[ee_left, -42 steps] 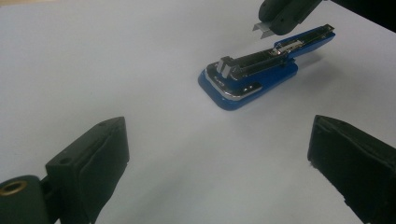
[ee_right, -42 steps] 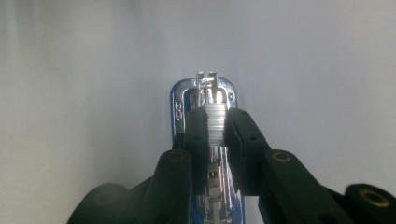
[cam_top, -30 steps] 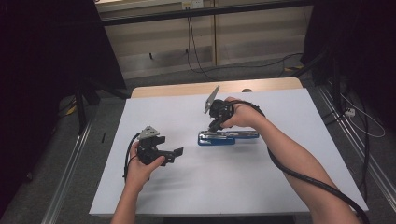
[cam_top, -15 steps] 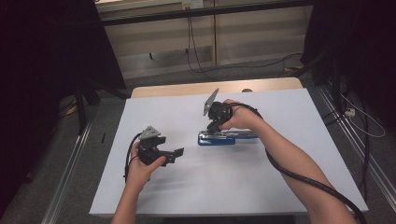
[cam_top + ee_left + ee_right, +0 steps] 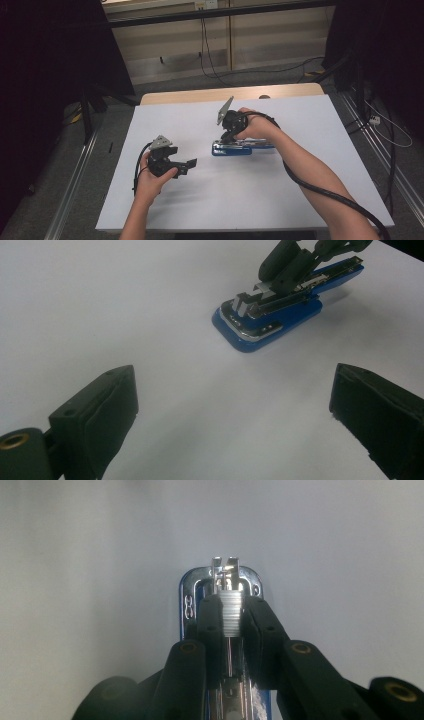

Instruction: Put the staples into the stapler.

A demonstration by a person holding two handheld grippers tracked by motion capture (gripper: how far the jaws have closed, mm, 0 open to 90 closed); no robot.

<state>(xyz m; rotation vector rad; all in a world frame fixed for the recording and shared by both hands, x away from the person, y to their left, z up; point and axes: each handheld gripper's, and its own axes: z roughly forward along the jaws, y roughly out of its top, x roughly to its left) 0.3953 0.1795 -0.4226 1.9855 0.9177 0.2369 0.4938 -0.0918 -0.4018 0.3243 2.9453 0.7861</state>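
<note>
While the right gripper pinches the staple strip in the blue stapler on the counter, the wide-open, empty left gripper waits; next probably seating the strip.

One blue stapler; two grippers: left gripper, right gripper.

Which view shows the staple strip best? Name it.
The right gripper view: the staple strip sits close up between that gripper's closed jaws. The left gripper view shows the blue stapler farther off; the high view shows it small.
</note>
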